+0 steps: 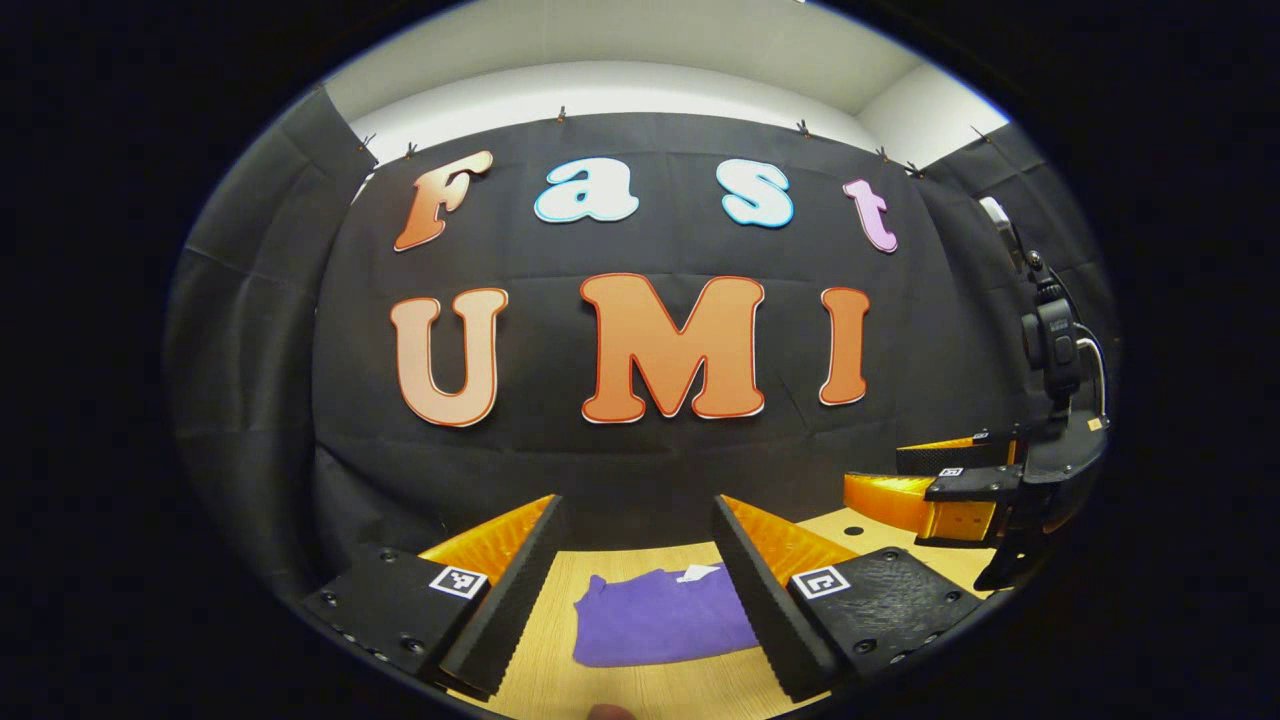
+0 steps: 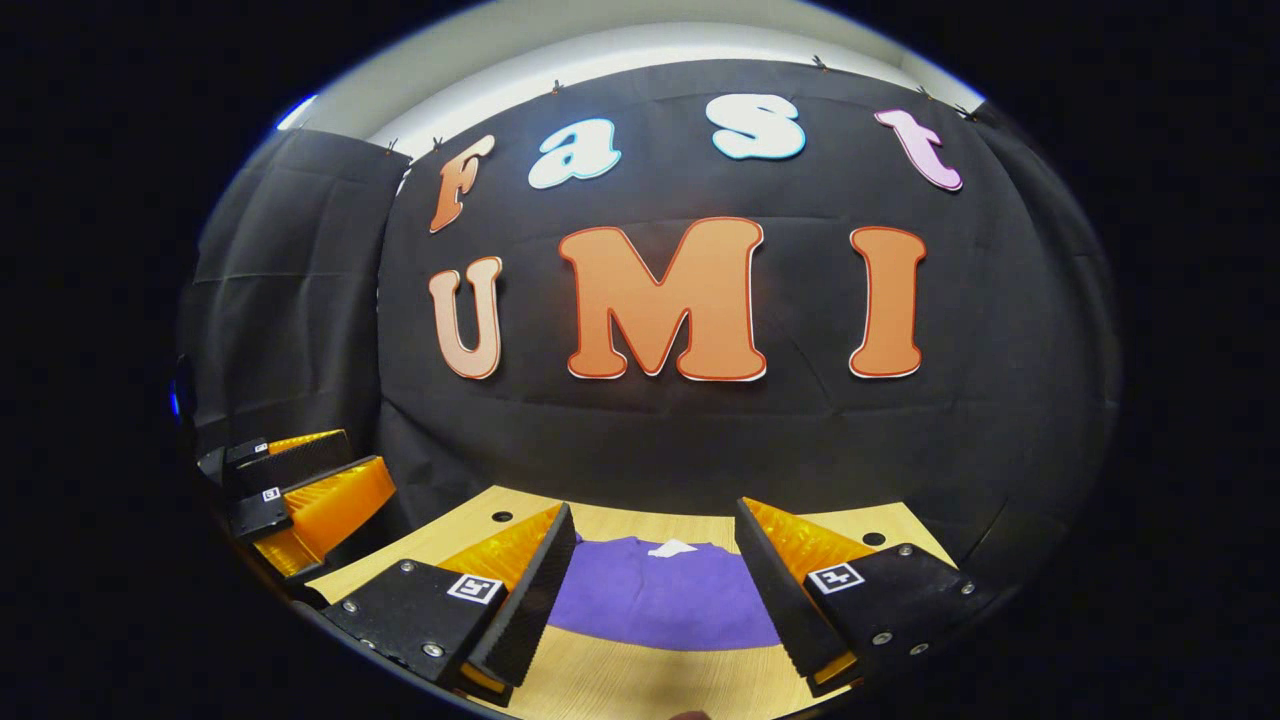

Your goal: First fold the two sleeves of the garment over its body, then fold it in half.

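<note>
A: Where was the garment (image 1: 660,620)?
B: The purple garment lay flat on the wooden table (image 1: 640,690), white tag showing.
A: And the grippers?
B: The left gripper (image 1: 637,590) and the right gripper (image 2: 655,590) hovered above it, jaws apart, holding nothing.

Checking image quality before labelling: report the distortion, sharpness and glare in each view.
Left gripper view: strong fisheye bending, the wooden table edge curves; the purple garment is sharp, no glare; the left tool is crisp. Right gripper view: same bending; the garment is evenly lit, the right tool in focus, with no blur.
</note>
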Tool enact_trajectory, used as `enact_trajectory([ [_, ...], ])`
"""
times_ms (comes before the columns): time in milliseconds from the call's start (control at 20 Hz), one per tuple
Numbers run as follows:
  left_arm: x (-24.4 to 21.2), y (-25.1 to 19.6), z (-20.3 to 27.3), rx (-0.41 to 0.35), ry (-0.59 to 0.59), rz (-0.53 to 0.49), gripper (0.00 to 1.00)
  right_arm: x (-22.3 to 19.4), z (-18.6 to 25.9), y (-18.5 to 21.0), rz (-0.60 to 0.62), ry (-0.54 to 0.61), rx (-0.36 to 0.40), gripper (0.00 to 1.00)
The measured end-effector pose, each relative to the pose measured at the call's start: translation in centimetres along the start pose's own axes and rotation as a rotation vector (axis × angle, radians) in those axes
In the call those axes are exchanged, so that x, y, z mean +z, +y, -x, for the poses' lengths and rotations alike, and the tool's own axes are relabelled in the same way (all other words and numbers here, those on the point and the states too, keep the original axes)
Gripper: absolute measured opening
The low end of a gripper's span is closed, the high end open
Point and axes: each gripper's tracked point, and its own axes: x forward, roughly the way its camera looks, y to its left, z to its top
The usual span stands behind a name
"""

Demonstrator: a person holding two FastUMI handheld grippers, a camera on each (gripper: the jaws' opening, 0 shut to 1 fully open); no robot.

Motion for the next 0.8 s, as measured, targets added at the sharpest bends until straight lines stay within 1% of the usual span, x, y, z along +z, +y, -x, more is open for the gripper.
enact_trajectory([
  [100, 0.0, 0.0, 0.6, 0.004, -0.001, -0.013, 0.94, -0.2, 0.6, 0.0, 0.004, 0.002, -0.002, 0.95],
  [150, 0.0, 0.2, 1.0, 0.009, 0.001, -0.016, 0.95, 0.7, 1.2, 0.0, 0.002, 0.003, -0.004, 0.95],
  [200, 0.1, 0.1, 1.2, 0.009, -0.001, -0.012, 0.95, 0.8, 1.4, 0.1, -0.002, 0.002, -0.002, 1.00],
  [250, -0.1, -0.1, 1.4, 0.008, 0.002, -0.008, 0.95, 0.9, 1.7, -0.1, -0.001, -0.003, -0.009, 0.95],
  [300, -0.1, 0.0, 1.6, 0.009, 0.000, -0.003, 0.96, 1.2, 1.9, -0.1, 0.003, -0.010, -0.008, 1.00],
  [350, -0.3, -0.1, 1.8, 0.008, 0.008, -0.005, 0.95, 1.2, 2.1, -0.1, 0.009, -0.014, -0.012, 0.95],
  [600, 0.7, 0.0, 3.0, 0.008, -0.012, -0.024, 0.95, 1.7, 3.5, 0.3, 0.027, -0.031, -0.007, 0.95],
  [800, 1.0, -0.3, 3.5, -0.001, -0.017, -0.029, 0.94, 2.5, 4.7, -0.1, 0.036, -0.053, -0.028, 0.95],
])
